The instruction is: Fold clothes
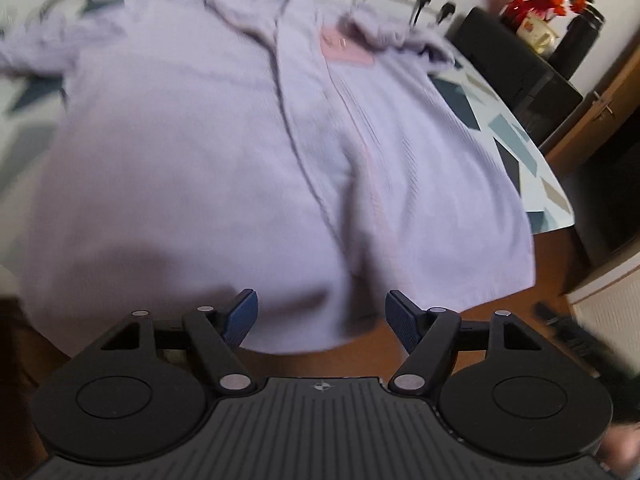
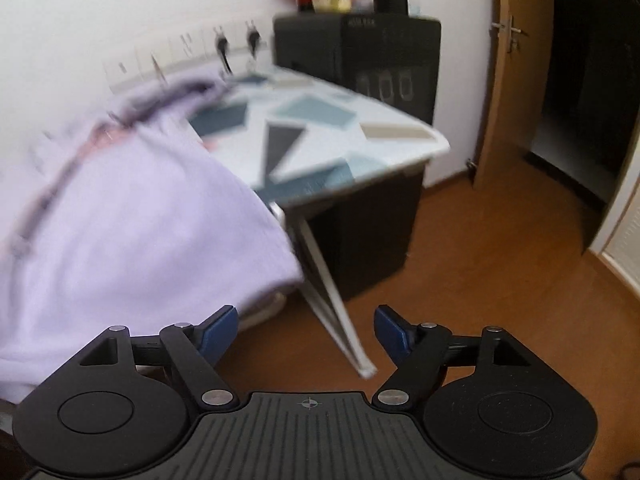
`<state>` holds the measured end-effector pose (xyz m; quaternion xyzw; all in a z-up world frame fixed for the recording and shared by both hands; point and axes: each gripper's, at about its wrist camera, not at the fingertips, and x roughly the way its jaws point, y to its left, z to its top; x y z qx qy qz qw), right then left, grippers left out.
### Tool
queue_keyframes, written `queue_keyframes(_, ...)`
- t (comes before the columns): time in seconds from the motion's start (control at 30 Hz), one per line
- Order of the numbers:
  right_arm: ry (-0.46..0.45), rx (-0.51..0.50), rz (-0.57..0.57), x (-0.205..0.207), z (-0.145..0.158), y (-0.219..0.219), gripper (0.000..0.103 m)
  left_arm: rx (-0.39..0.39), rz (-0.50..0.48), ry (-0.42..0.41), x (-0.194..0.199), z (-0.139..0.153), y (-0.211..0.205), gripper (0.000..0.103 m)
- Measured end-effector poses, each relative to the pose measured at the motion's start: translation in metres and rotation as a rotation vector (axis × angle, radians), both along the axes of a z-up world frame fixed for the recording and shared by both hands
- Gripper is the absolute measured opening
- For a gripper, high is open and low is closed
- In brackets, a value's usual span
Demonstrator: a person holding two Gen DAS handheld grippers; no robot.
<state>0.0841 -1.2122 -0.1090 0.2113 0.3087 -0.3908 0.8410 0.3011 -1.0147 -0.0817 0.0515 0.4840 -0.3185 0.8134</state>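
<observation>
A lilac shirt [image 1: 248, 152] is spread over the patterned table [image 2: 320, 128]; left gripper [image 1: 322, 320] and right gripper [image 2: 306, 332] are held spread, empty

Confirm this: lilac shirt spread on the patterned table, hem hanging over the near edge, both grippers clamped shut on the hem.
Not clamped. The left gripper and right gripper are both open and empty, as each wrist view shows. The lilac shirt does lie on the patterned table, hem overhanging.

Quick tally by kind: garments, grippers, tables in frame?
Garments: 1, the lilac shirt, spread on the table with its hem hanging over the edge.
Grippers: 2, left gripper and right gripper, both open and empty.
Tables: 1, the patterned table.
Total: 4
</observation>
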Motion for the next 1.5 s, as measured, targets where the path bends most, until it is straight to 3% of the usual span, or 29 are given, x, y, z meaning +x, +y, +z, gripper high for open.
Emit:
queue_keyframes(0.07,-0.059,-0.011,0.028,0.000,0.016,0.013,0.072,0.043,-0.052,-0.089,-0.005,0.000,0.009,0.077)
queue_keyframes(0.13,-0.094,-0.014,0.135,0.019,0.025,0.025,0.072,0.091,-0.103,-0.145,-0.007,-0.004,0.012,0.077)
queue_keyframes(0.3,-0.140,0.019,0.454,0.089,0.026,0.065,0.079,0.177,-0.159,-0.184,-0.009,-0.022,0.025,0.077)
queue_keyframes(0.4,-0.129,0.008,0.579,0.132,0.016,0.084,0.072,0.197,-0.158,-0.190,-0.009,-0.029,0.030,0.077)
queue_keyframes(0.43,-0.114,0.021,0.615,0.143,0.012,0.088,0.047,0.201,-0.161,-0.197,-0.010,-0.030,0.031,0.077)
queue_keyframes(0.47,-0.099,0.035,0.651,0.154,0.008,0.091,0.011,0.205,-0.163,-0.205,-0.010,-0.032,0.031,0.077)
queue_keyframes(0.53,-0.081,0.047,0.635,0.162,0.008,0.085,0.010,0.205,-0.173,-0.219,-0.012,-0.031,0.031,0.077)
queue_keyframes(0.63,-0.114,-0.020,0.459,0.150,0.021,0.054,0.010,0.176,-0.195,-0.229,-0.011,-0.029,0.025,0.078)
queue_keyframes(0.73,-0.085,-0.084,0.231,0.134,0.027,0.015,0.010,0.172,-0.230,-0.258,-0.010,-0.030,0.009,0.079)
queue_keyframes(0.77,-0.068,-0.082,0.201,0.131,0.026,0.004,0.015,0.179,-0.227,-0.265,-0.009,-0.030,0.004,0.079)
queue_keyframes(0.87,-0.048,-0.031,0.255,0.125,0.022,-0.006,0.035,0.168,-0.196,-0.248,-0.001,-0.030,-0.005,0.079)
queue_keyframes(0.97,-0.085,-0.045,0.353,0.117,0.026,0.013,0.037,0.161,-0.124,-0.217,0.012,-0.032,0.001,0.079)
queue_keyframes(1.1,-0.176,0.048,0.461,0.121,0.017,0.049,0.042,0.161,-0.005,-0.194,0.033,-0.031,0.021,0.079)
queue_keyframes(1.23,-0.163,0.072,0.556,0.150,0.007,0.076,0.043,0.175,0.047,-0.232,0.041,-0.024,0.042,0.080)
queue_keyframes(1.37,-0.166,0.128,0.577,0.181,0.000,0.071,0.042,0.173,0.015,-0.270,0.031,-0.020,0.054,0.086)
queue_keyframes(1.43,-0.132,0.178,0.577,0.198,-0.005,0.063,0.039,0.152,-0.001,-0.270,0.024,-0.019,0.058,0.086)
queue_keyframes(1.5,-0.096,0.197,0.602,0.211,-0.003,0.058,0.028,0.125,-0.010,-0.256,0.018,-0.018,0.059,0.088)
